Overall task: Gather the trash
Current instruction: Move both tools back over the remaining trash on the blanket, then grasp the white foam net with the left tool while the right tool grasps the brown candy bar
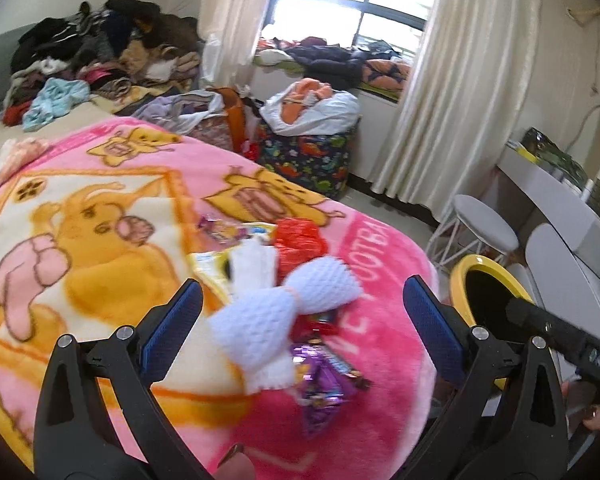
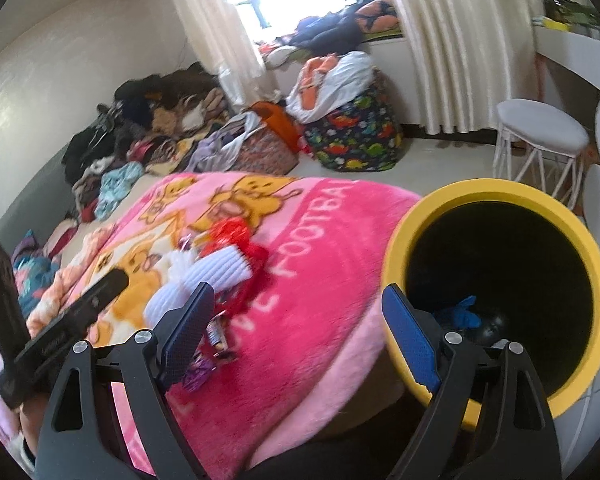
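Observation:
A heap of trash lies on the pink cartoon blanket (image 1: 100,208): two white foam nets (image 1: 324,286), a red plastic bag (image 1: 300,240), a purple wrapper (image 1: 324,380) and a yellow-white wrapper (image 1: 210,264). My left gripper (image 1: 304,300) hovers just above the heap, open, with nothing held between its blue pads. A yellow-rimmed bin (image 2: 496,196) with a dark inside stands beside the bed; something blue (image 2: 462,312) lies in it. My right gripper (image 2: 298,300) is open and empty, over the bed edge between the foam nets (image 2: 224,268) and the bin.
Piled clothes (image 1: 100,40) cover the far end of the bed. On the floor beyond stand a dinosaur-print bag (image 2: 356,140) stuffed with laundry and a white stool (image 2: 540,128). A white desk (image 1: 560,200) runs along the right wall, with curtains (image 1: 460,80) and a window behind.

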